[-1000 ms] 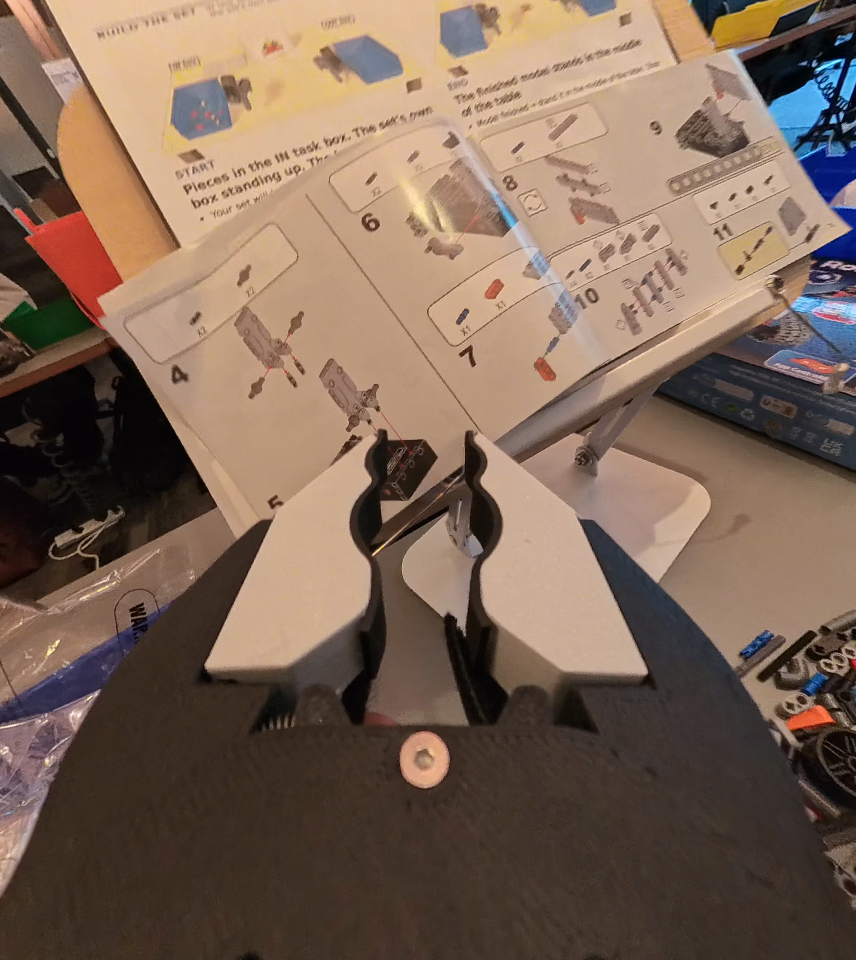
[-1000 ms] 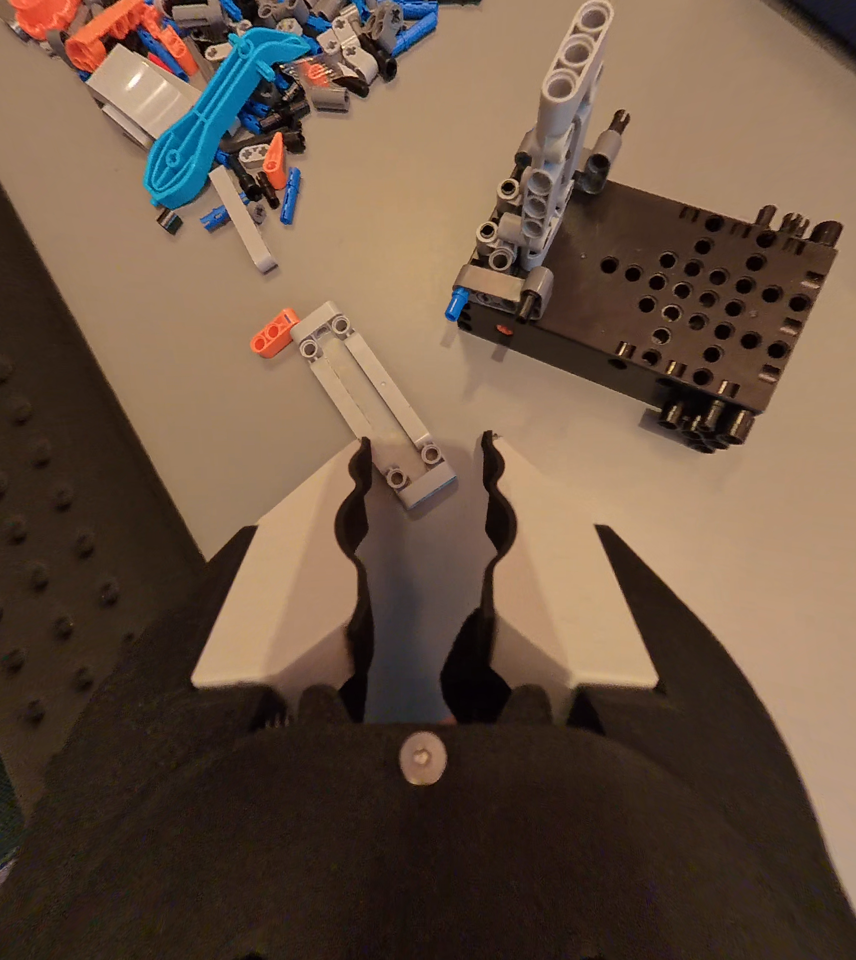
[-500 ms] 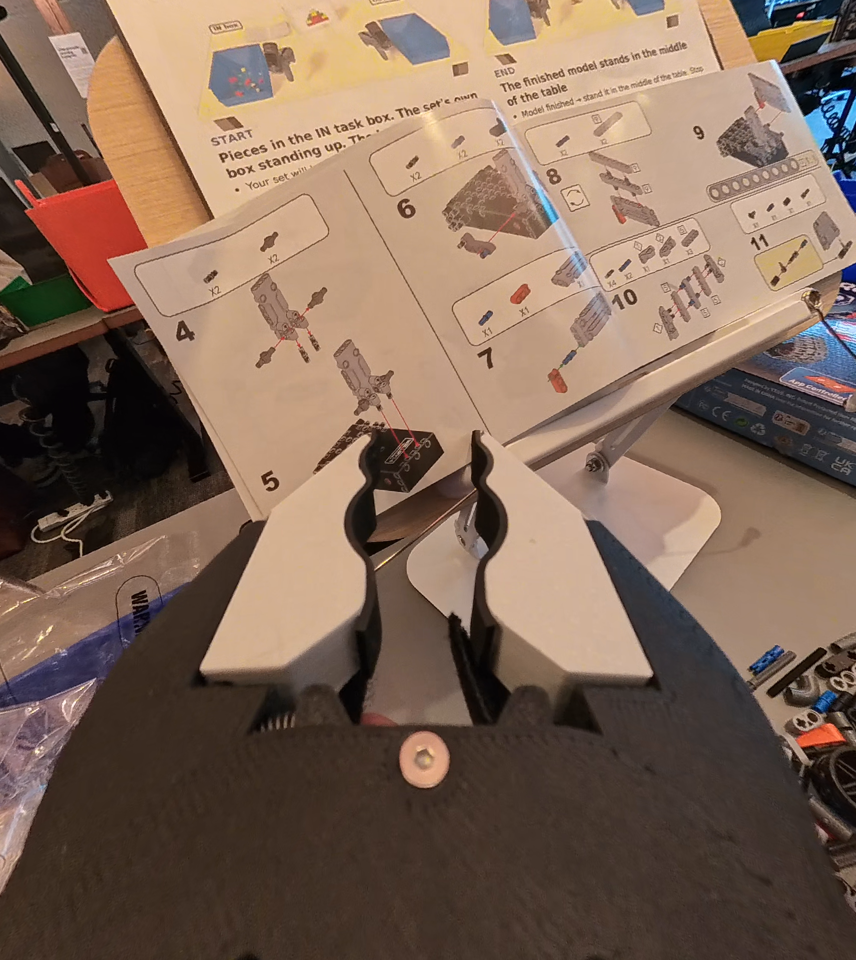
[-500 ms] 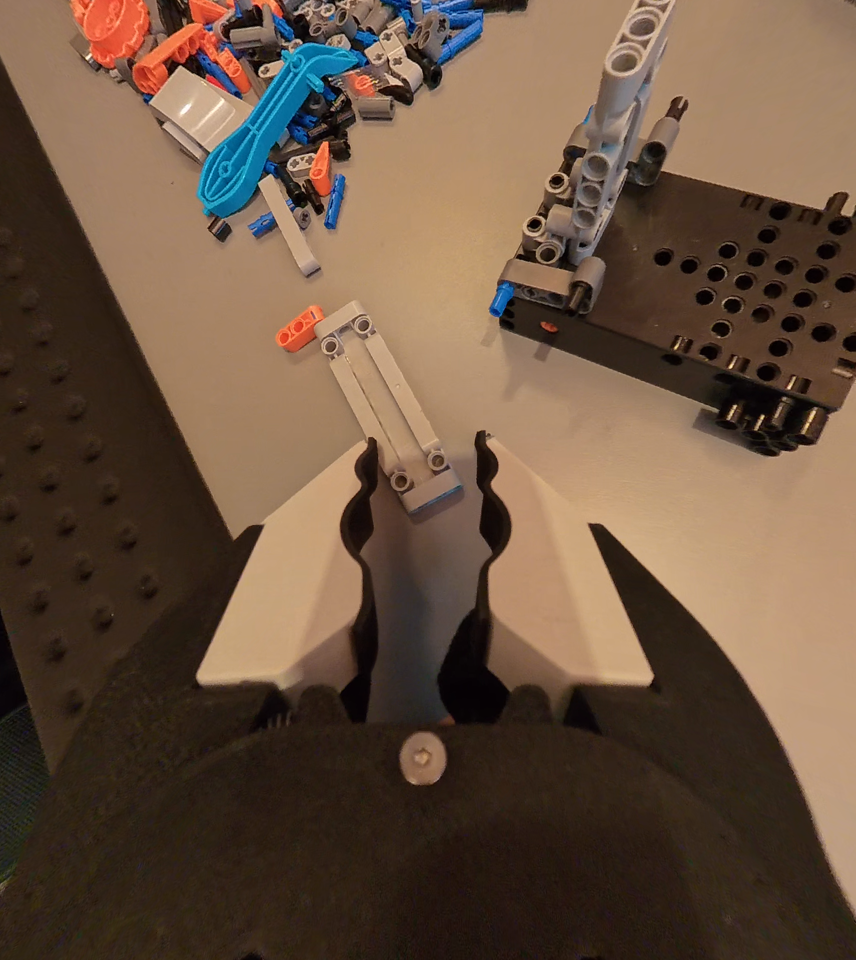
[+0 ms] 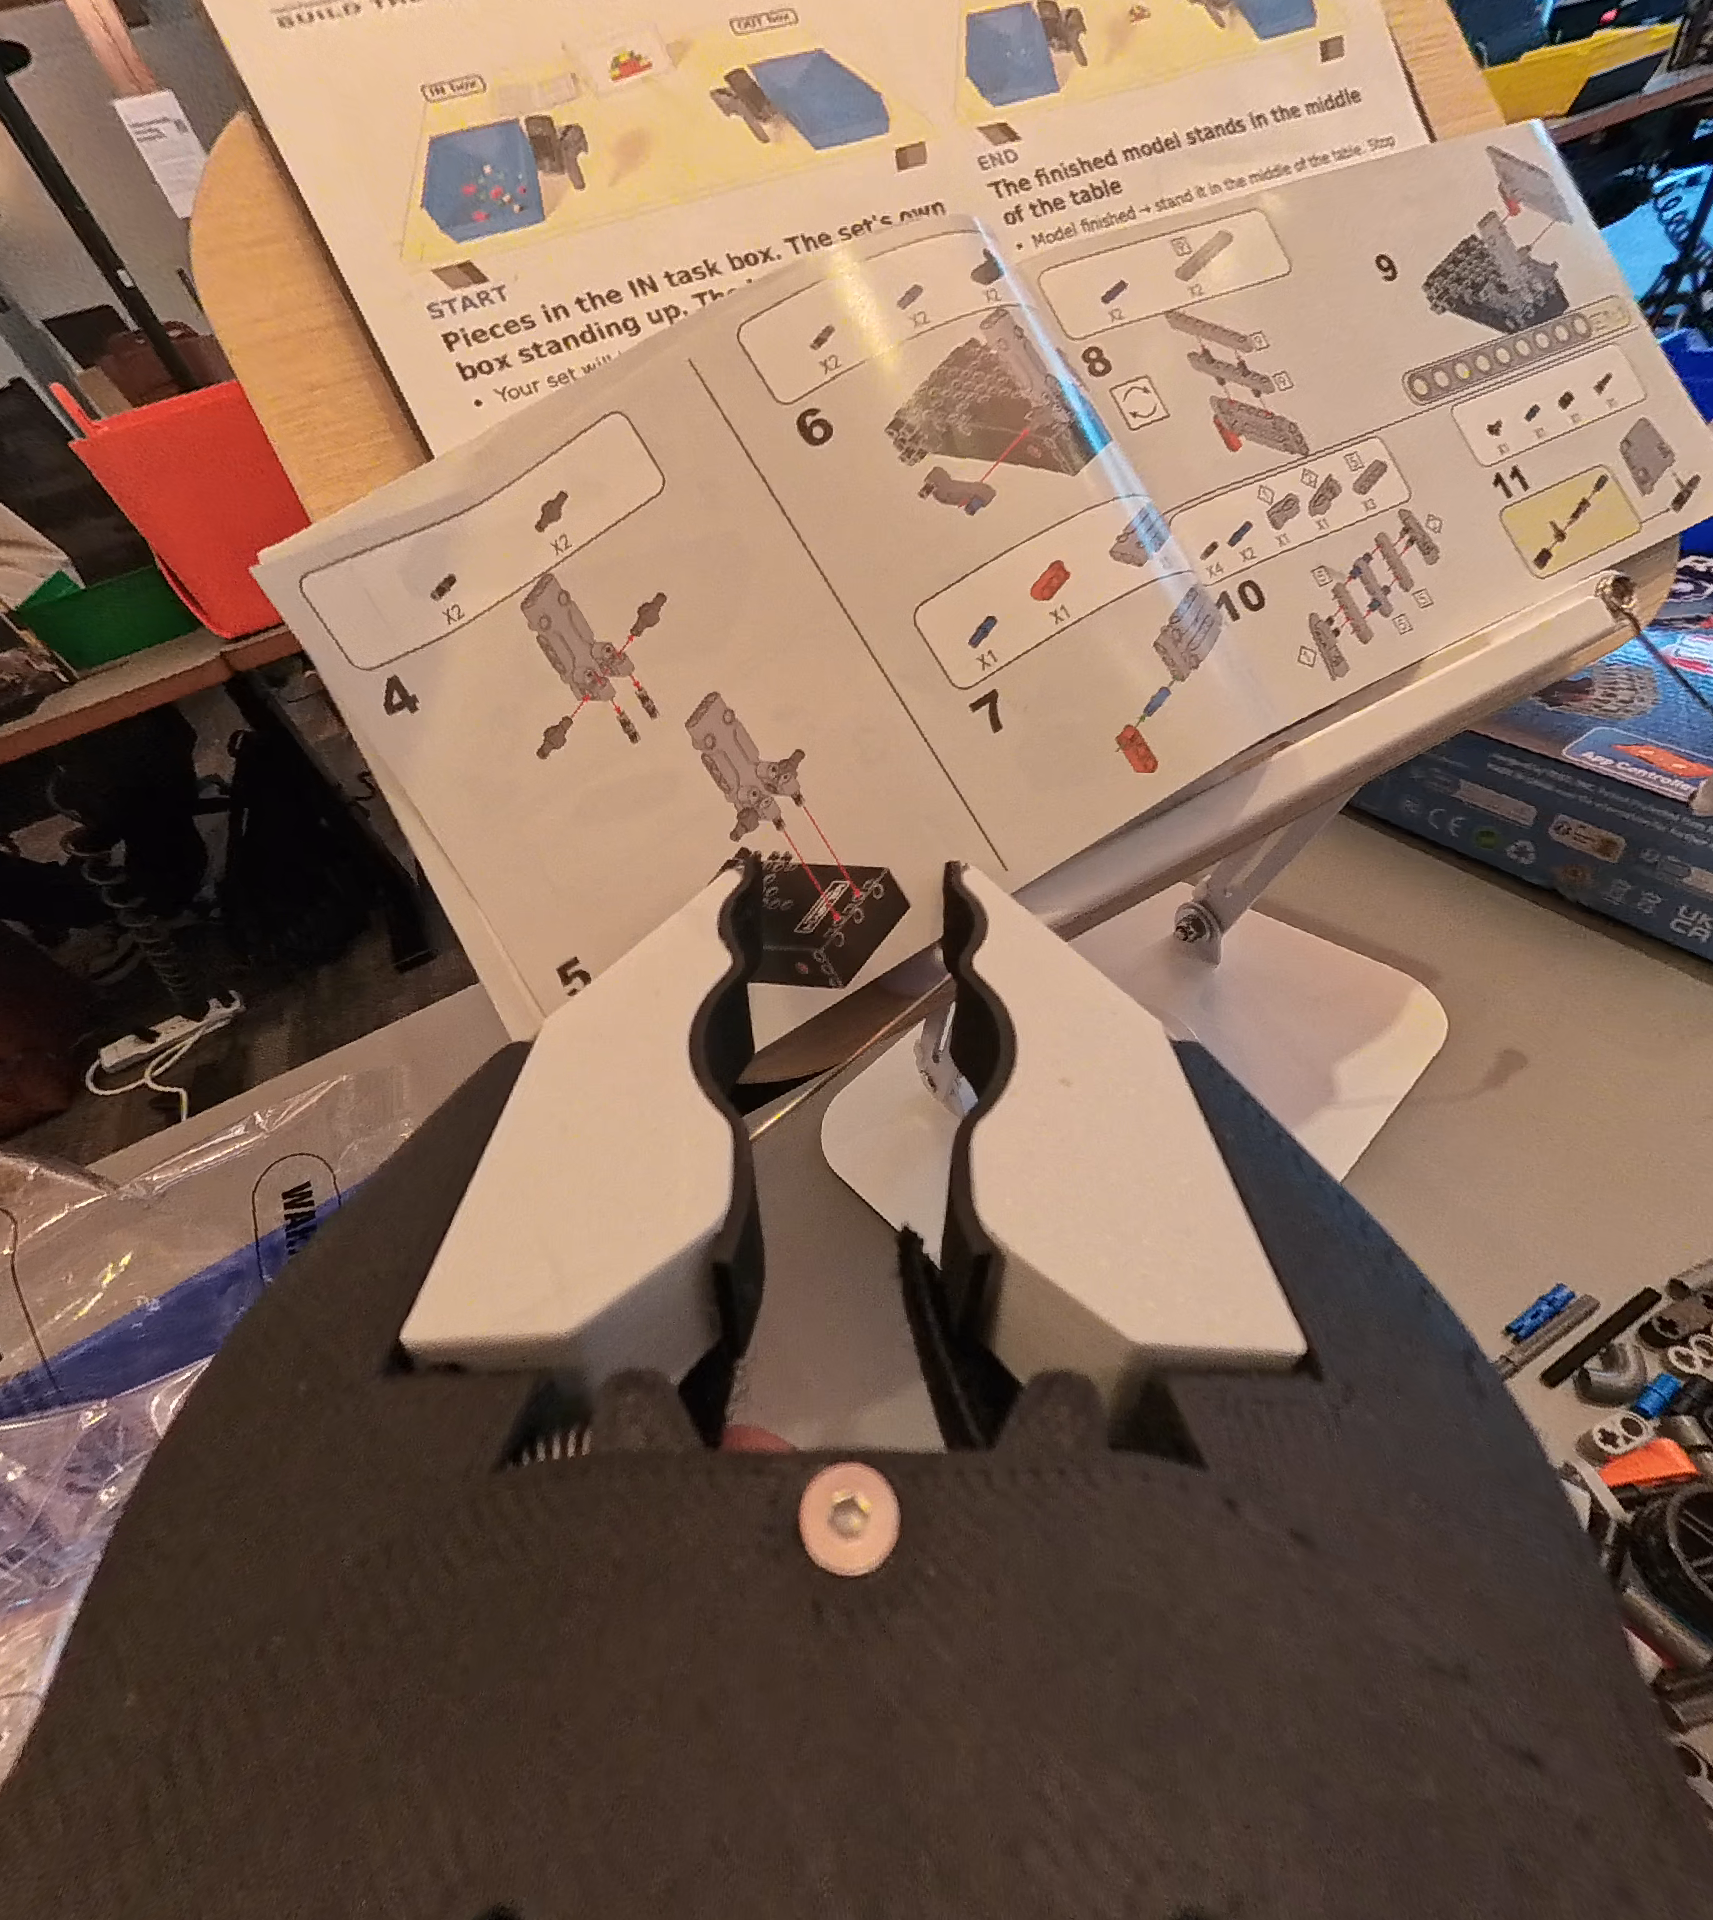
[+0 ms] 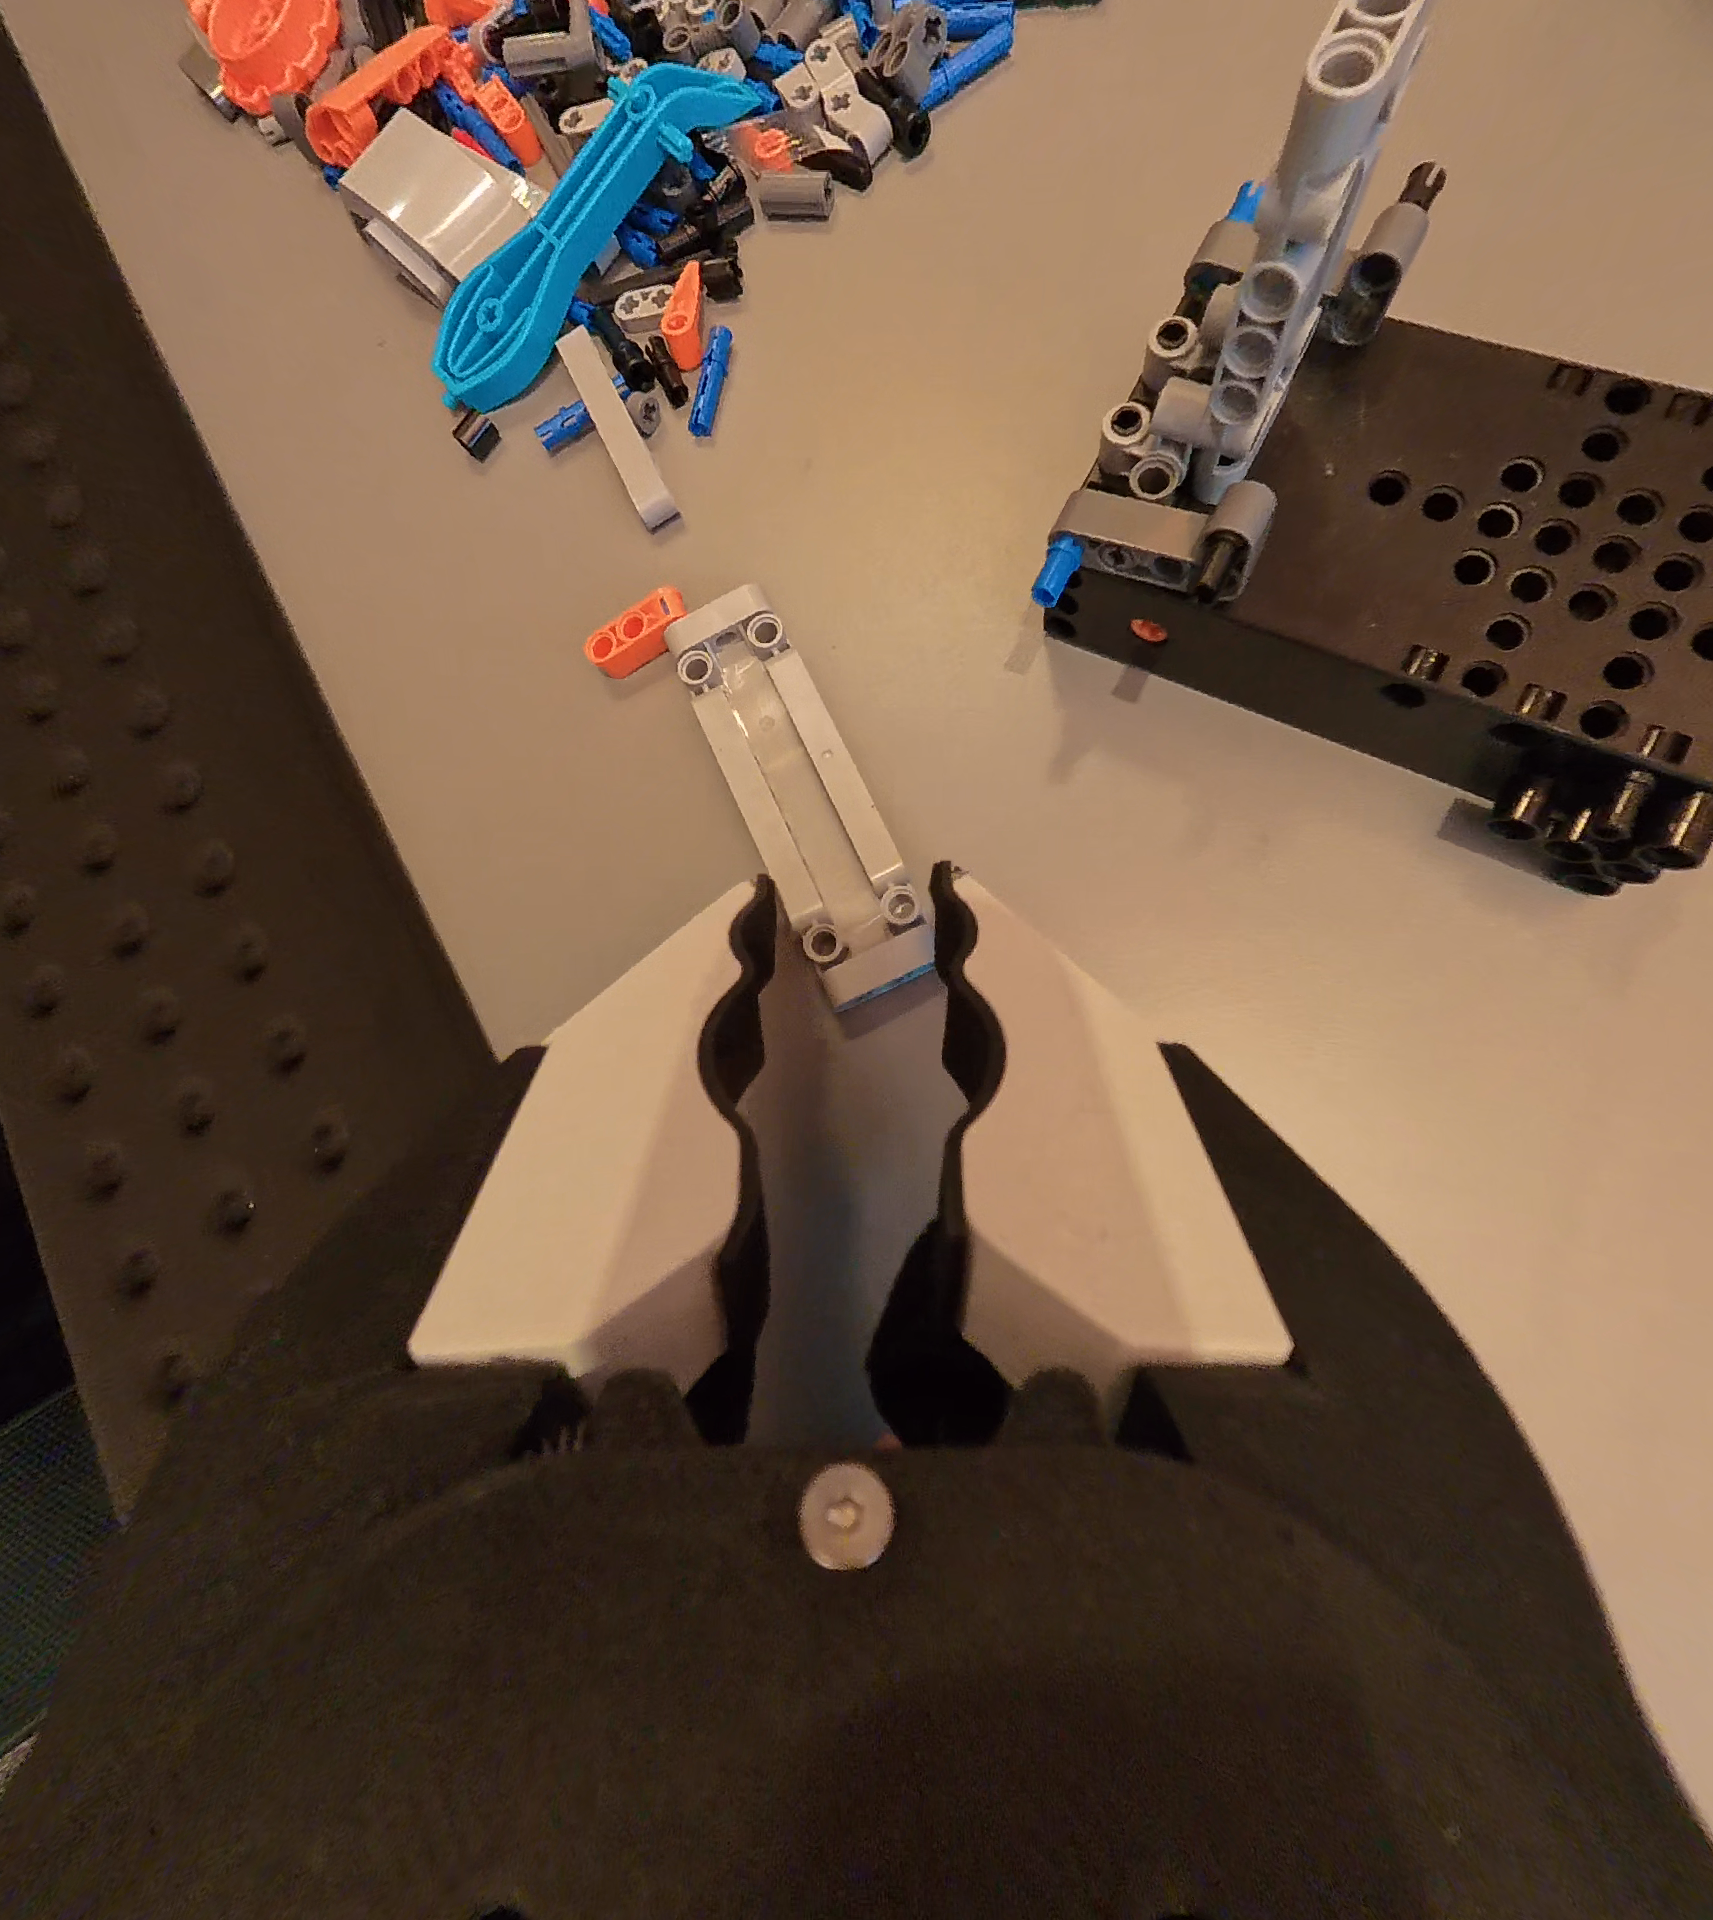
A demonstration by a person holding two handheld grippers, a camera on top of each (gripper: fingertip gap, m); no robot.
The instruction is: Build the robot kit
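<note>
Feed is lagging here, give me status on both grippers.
Left gripper open, empty, facing booklet. Right gripper open, straddling near end of grey panel. Orange piece touches its far end.

Grey panel (image 6: 798, 790), orange beam (image 6: 632, 644)

Glossy paper booklet (image 5: 831, 582) on a smooth white metal stand (image 5: 1330, 1029), crinkly clear plastic bags (image 5: 31, 1382) beside it (super shiny). Plastic bricks (image 6: 613, 156), matt grey tabletop (image 6: 1351, 1143).
</note>
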